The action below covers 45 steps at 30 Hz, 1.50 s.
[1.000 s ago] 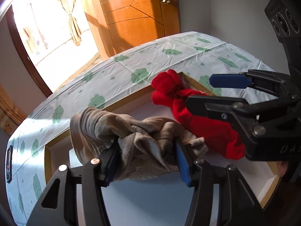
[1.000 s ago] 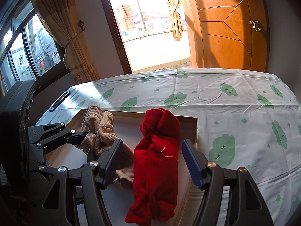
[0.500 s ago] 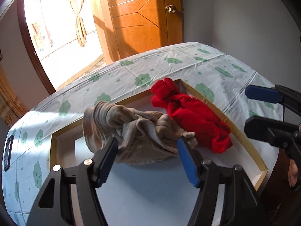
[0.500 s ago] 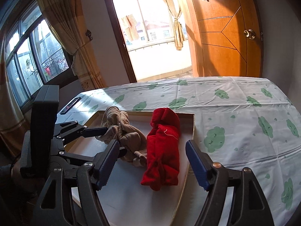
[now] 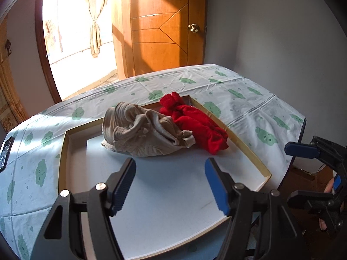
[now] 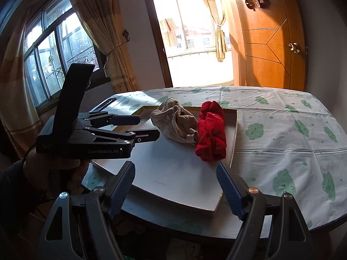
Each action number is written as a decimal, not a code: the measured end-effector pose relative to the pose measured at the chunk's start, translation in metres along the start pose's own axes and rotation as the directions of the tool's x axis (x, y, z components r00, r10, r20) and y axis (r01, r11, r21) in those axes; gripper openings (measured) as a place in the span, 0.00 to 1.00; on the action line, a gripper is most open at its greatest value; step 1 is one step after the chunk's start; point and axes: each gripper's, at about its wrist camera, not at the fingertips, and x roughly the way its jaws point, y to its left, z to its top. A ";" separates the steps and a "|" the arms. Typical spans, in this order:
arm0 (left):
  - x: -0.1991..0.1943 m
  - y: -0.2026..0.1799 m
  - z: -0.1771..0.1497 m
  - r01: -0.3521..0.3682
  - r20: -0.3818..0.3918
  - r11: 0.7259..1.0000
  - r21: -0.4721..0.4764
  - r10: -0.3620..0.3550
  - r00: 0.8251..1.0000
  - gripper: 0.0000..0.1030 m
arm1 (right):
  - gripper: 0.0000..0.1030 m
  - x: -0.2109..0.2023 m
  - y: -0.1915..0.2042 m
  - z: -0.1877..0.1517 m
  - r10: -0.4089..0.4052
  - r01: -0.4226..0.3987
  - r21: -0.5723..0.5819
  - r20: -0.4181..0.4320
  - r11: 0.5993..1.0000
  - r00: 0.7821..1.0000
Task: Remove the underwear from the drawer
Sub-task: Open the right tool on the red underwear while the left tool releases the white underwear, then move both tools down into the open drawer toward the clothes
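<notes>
A crumpled beige underwear (image 5: 143,133) lies in the shallow white drawer (image 5: 173,190) on the table, with a red underwear (image 5: 195,123) touching its right side. My left gripper (image 5: 170,184) is open and empty, held back from the beige piece, above the drawer floor. My right gripper (image 6: 175,186) is open and empty, near the drawer's front edge. The right wrist view shows the beige underwear (image 6: 175,121), the red underwear (image 6: 211,134), the drawer (image 6: 173,173) and the left gripper (image 6: 138,126) from the side. The right gripper shows at the left wrist view's right edge (image 5: 303,173).
The table wears a white cloth with green cloud prints (image 6: 282,134). A dark phone (image 5: 5,151) lies at the table's left edge. A wooden door (image 5: 160,30) and a bright balcony doorway stand behind the table. A grey wall is at the right.
My left gripper has let go of the beige underwear and pulled back. My right gripper has also drawn back from the red underwear. Both pieces stay in the drawer.
</notes>
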 end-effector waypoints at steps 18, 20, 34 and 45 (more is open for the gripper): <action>-0.070 -0.055 -0.106 0.089 0.022 0.996 -0.032 -0.088 0.996 0.70 | 0.78 -0.066 0.021 -0.061 0.011 -0.012 -0.052 -0.008 0.999 1.000; -0.075 -0.059 -0.116 0.082 0.029 0.996 -0.038 -0.081 0.996 0.70 | 0.78 -0.070 0.022 -0.069 -0.002 0.001 -0.067 -0.011 0.998 1.000; -0.043 -0.056 -0.170 -0.004 -0.082 0.994 -0.105 -0.004 0.997 0.74 | 0.78 -0.014 0.019 -0.137 -0.105 0.081 -0.135 -0.184 0.988 0.977; -0.025 -0.038 -0.183 -0.047 -0.141 0.984 -0.172 0.023 0.990 0.88 | 0.78 0.041 0.022 -0.145 -0.181 0.089 -0.272 -0.336 0.958 0.924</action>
